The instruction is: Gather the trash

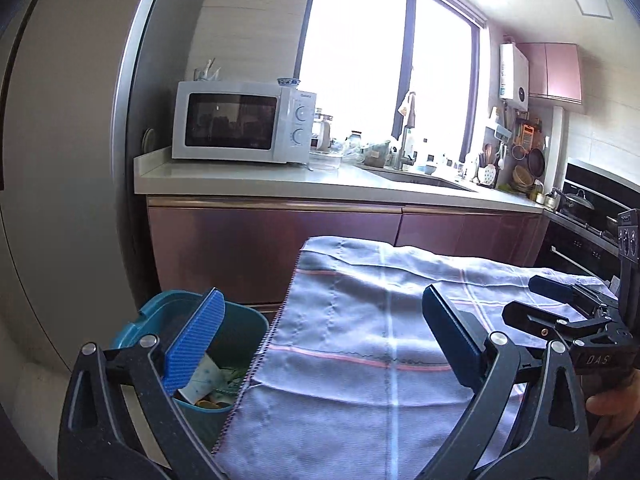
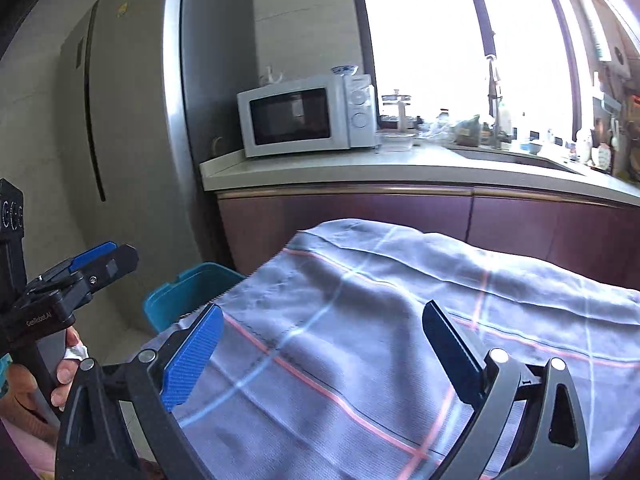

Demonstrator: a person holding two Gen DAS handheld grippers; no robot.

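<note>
Both claws are being held wide and empty above a desk covered with a checked grey-blue cloth (image 1: 360, 340). The left claw (image 1: 316, 344) is being carried over the cloth's left edge, its ribbed left pad overlapping the teal trash bin (image 1: 248, 324) at about 8 o'clock in its own view. The right claw (image 2: 320, 356) is being held over the middle of the cloth. No loose trash is being shown on the cloth, so collection is judged to be largely done; the collected trash, what appears to be crumpled paper (image 1: 206, 380) and some darker scraps, is lying inside the bin. For any further piece, the jaws are best lowered squarely either side of it and released only once fully over the bin's mouth. The bin's contents are being shown only by the left wrist view; in the right wrist view, only its rim (image 2: 192, 288) is showing at 9 o'clock, beside the refrigerator (image 2: 132, 120).
</note>
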